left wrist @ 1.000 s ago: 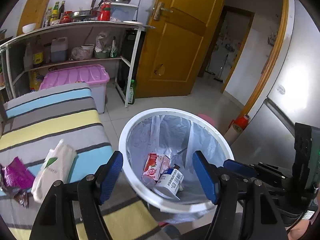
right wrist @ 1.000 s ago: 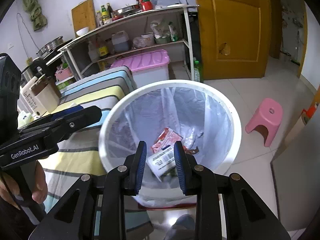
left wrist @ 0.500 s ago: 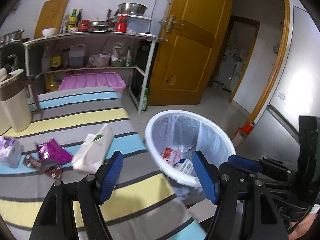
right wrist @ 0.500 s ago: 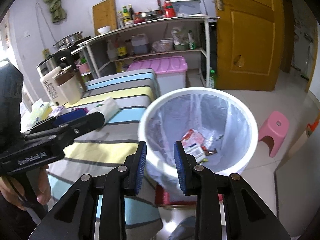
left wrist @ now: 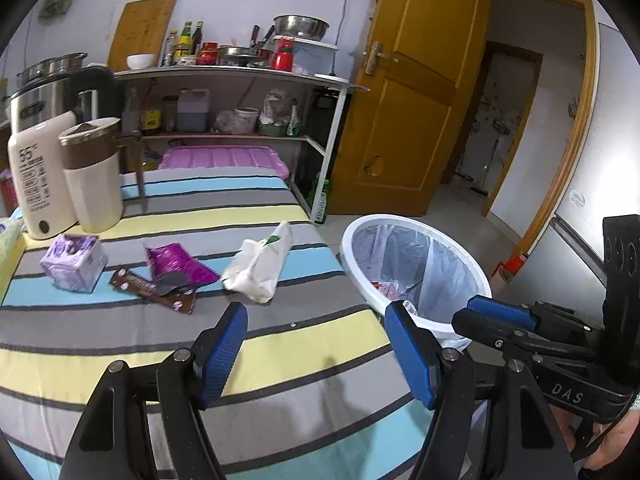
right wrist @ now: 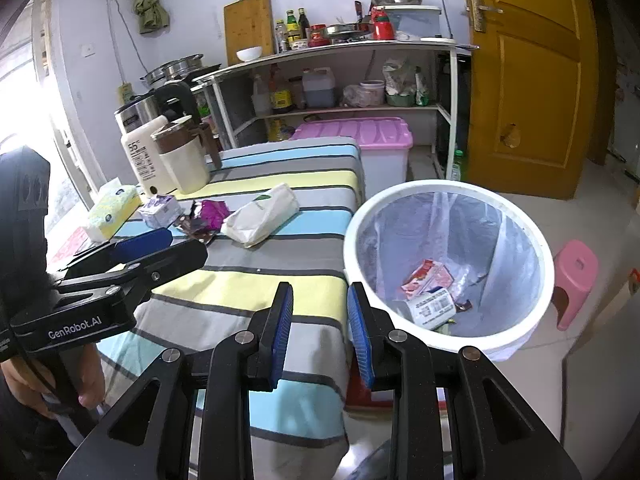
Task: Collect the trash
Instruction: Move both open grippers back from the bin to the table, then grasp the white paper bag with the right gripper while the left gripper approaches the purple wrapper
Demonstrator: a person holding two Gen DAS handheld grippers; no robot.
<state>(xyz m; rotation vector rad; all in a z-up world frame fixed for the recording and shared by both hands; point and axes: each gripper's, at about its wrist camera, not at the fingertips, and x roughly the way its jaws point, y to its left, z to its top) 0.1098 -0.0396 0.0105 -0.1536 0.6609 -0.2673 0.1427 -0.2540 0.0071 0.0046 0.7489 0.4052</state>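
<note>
Both grippers, left gripper (left wrist: 316, 354) wide apart and right gripper (right wrist: 320, 332) part-open, are hanging empty; next, grabbing the white packet (left wrist: 258, 266) beside the bin (left wrist: 472, 268).

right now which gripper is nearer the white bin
Right. The right gripper hangs at the white bin's rim beside the table edge; the left gripper sits further over the striped tablecloth.
</note>
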